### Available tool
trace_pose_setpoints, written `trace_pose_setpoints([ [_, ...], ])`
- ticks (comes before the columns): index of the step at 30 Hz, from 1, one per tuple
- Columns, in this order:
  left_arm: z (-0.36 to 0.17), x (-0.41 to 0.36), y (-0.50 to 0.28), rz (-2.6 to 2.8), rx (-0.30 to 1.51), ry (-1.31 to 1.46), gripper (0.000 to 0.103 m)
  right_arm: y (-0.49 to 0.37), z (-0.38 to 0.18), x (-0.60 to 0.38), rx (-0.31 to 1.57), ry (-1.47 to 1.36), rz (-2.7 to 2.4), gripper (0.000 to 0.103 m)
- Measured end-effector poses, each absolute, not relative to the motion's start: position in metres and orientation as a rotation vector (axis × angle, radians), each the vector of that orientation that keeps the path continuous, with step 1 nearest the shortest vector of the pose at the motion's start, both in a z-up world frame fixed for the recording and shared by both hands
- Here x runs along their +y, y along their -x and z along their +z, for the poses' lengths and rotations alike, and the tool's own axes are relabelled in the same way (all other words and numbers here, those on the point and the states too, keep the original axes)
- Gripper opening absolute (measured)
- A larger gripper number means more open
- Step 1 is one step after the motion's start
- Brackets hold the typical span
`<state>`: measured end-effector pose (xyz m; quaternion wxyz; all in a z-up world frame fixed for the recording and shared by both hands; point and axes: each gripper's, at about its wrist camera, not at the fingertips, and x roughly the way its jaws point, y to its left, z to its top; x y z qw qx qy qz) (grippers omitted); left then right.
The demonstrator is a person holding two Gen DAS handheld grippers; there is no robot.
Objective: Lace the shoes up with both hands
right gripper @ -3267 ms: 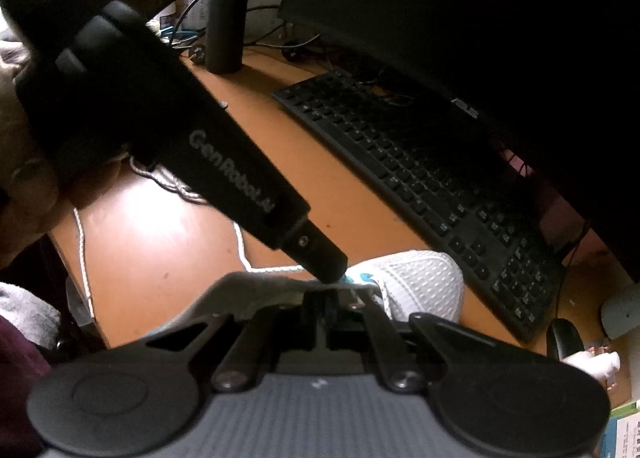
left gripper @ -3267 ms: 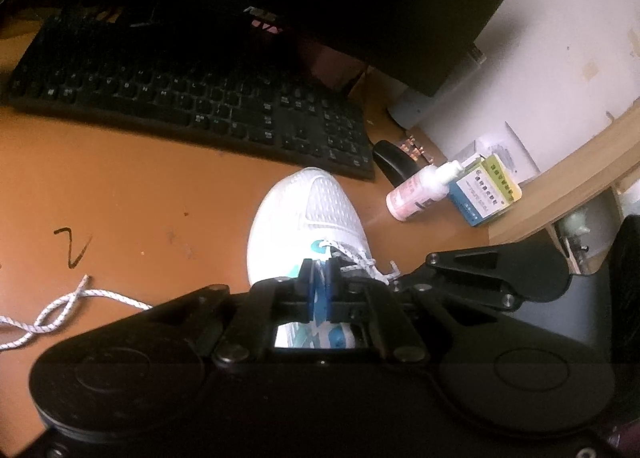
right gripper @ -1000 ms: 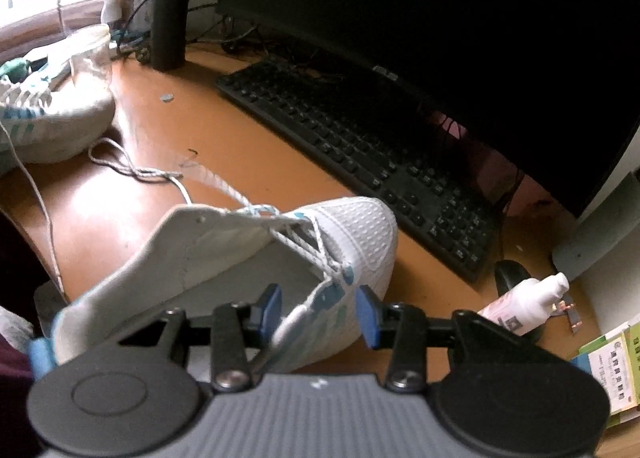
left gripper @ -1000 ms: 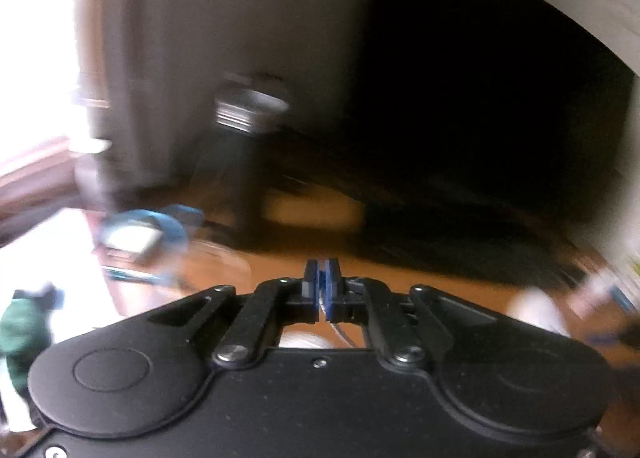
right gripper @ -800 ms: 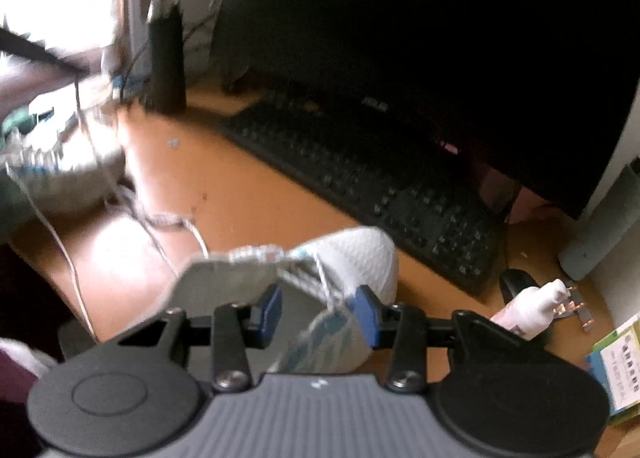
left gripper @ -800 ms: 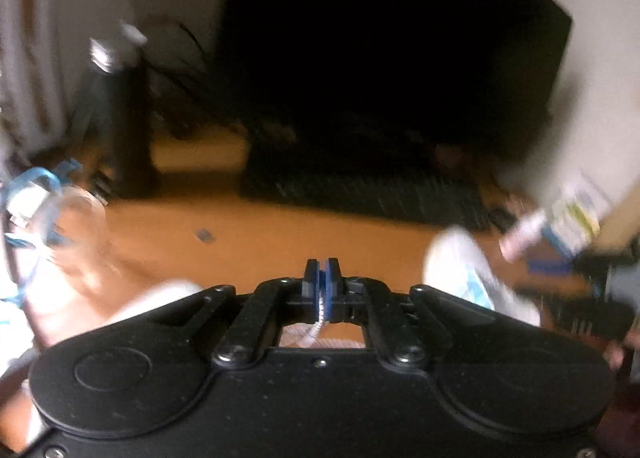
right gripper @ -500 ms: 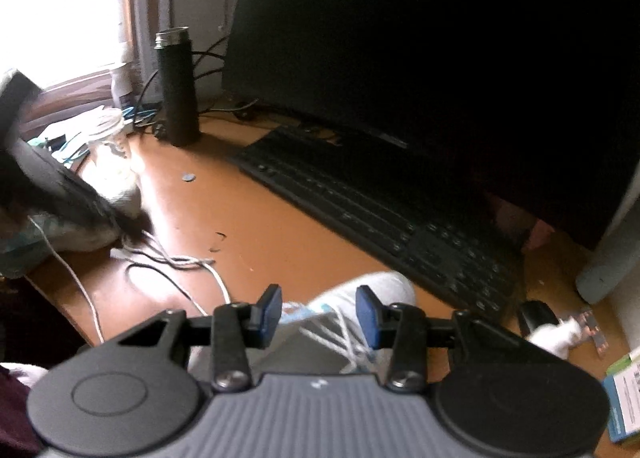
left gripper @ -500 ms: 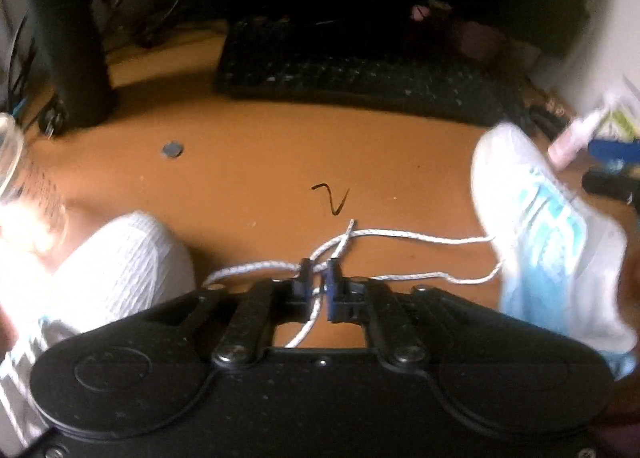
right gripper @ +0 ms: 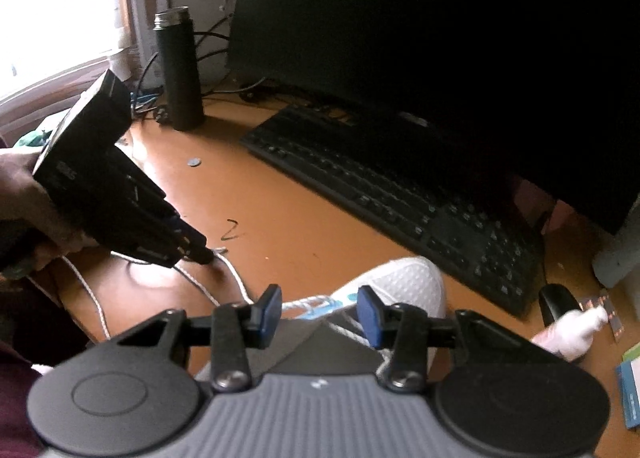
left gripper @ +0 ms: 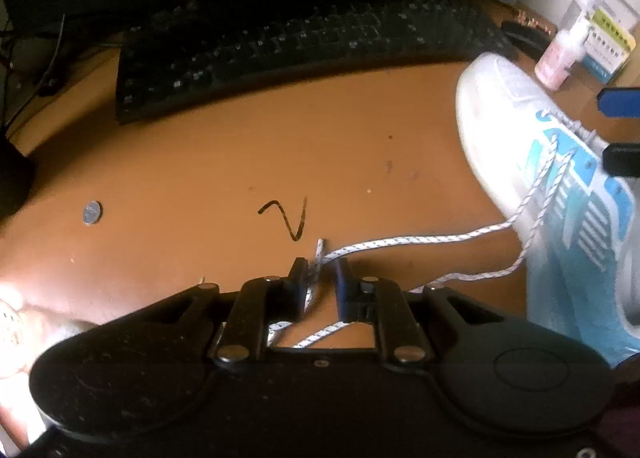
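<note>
left gripper (left gripper: 322,278): nearest thing in the left wrist view, pointing steeply down at the bench. fingers (left gripper: 298,282) stand a little apart and the lace runs through the gap. it seems to lie against the left one without being pinched, so i'd call it open, not gripping.
right gripper (right gripper: 318,314): fingers (right gripper: 270,310) spread well apart with the laced top of the shoe showing between them, pads not pressing on anything that i can see.
lace (left gripper: 400,244): white with dark flecks. two strands run from the shoe's eyelets leftward over the bench to the left gripper, and the loose tip pokes out just past the fingers.
shoe (left gripper: 560,185): white mesh sneaker with blue side panels, on the bench to the right of the left gripper, toe pointing to the far side. in the right wrist view it's straight in front of the right gripper.
bench (left gripper: 240,145): orange-brown top with a dark scribble mark (left gripper: 286,217) just beyond the lace tip and a coin (left gripper: 92,213) further left.
hand (right gripper: 28,193): wrapped around the left gripper's body, at the left edge of the right wrist view.
keyboard (left gripper: 300,45): black, across the far side of the bench.
small bottle (left gripper: 558,57): white and pink, far right past the toe, next to a box (left gripper: 608,45).
flask (right gripper: 178,69): dark, upright, far left.
monitor (right gripper: 440,37): big dark screen behind the keyboard.
</note>
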<state>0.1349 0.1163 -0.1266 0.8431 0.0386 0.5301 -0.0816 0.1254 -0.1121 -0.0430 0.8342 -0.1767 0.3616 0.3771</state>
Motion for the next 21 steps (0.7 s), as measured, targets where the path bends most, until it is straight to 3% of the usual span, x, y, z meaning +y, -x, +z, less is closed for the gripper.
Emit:
trace_pose_setpoints([
  [3, -0.129, 0.115, -0.136, -0.167, 1.122, -0.095, 0.011, -0.125, -0.044, -0.115, 0.772, 0.361, 0.788, 0.043],
  [5, -0.129, 0.115, -0.138, -0.160, 1.126, -0.120, 0.001, -0.125, -0.044, -0.116, 0.772, 0.356, 0.785, 0.043],
  [21, -0.022, 0.103, -0.127, -0.241, 0.759, 0.069, 0.001, -0.133, -0.024, -0.157, 0.796, 0.092, 0.749, 0.043],
])
